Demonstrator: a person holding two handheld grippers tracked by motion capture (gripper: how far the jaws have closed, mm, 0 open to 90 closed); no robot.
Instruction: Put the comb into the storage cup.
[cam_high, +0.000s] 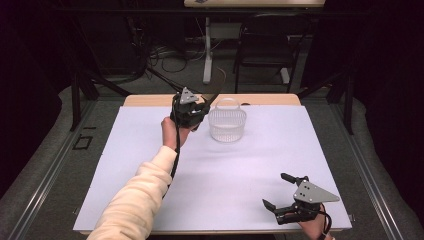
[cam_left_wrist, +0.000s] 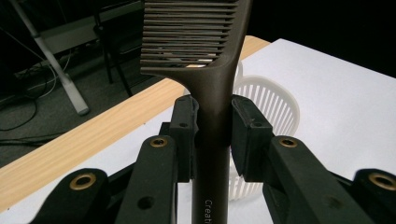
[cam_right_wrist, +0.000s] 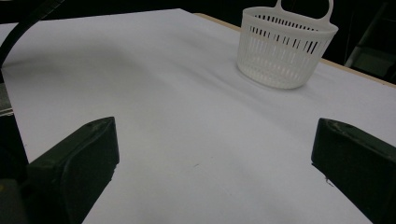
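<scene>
White paper covers the surface (cam_high: 210, 175), and a dark room is seen behind it. A brown comb (cam_left_wrist: 212, 93) is gripped by its handle in the left claw (cam_high: 200, 107), teeth pointing up, just beside the white basket (cam_high: 227, 125); probably it is held so to be dropped inside. The right claw (cam_high: 280, 192) is kept open and empty near the front edge, well apart.

a dark brown comb (cam_left_wrist: 212, 93) stands upright, its handle clamped between two black pads and its wide teeth up top, lying level. just behind it sits a white slotted basket (cam_high: 227, 124) with a loop handle, upright on the table's white sheet.
</scene>
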